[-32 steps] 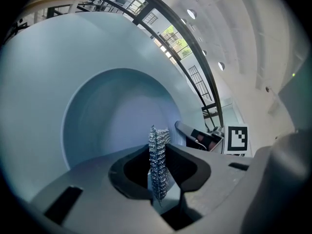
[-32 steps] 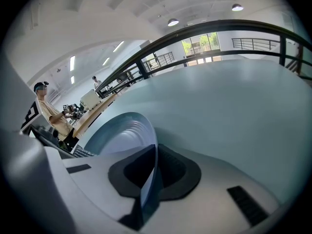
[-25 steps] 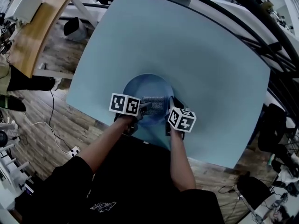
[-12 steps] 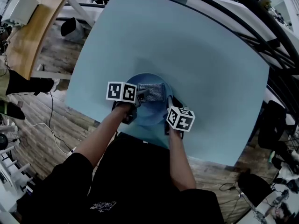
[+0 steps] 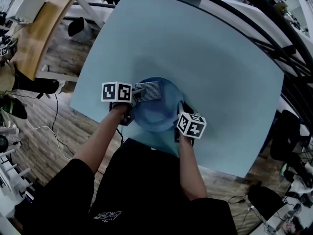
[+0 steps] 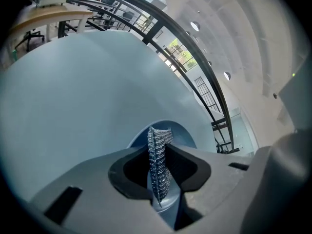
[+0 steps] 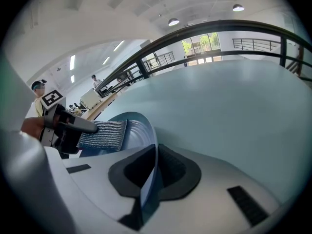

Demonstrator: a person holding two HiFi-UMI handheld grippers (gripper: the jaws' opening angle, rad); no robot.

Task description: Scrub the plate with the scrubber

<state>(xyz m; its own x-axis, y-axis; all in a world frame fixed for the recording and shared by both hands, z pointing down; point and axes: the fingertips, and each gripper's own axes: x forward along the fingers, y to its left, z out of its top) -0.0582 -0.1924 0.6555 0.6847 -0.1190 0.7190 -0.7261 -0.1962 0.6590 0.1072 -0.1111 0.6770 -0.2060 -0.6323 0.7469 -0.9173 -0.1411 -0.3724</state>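
Plate (image 5: 159,114) sits near the table's (image 5: 205,48) front edge, rim pinched by right gripper (image 5: 179,113); left gripper (image 5: 136,95) clamps scrubber (image 5: 149,90) at its left rim.

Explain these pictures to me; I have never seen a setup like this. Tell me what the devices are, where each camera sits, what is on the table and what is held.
There is no robot here: a person holds a two-jaw gripper in each hand. The head view comes from a camera on the person's head, looking steeply down at a pale blue table. The other two views come from cameras riding on the grippers, each looking along its own jaws. The cubes with black-and-white squares are parts of the grippers. One blue plate lies on the table. The left gripper is shut on a grey mesh scrubber, which lies on the plate's far left part. The right gripper is shut on the plate's near right rim.
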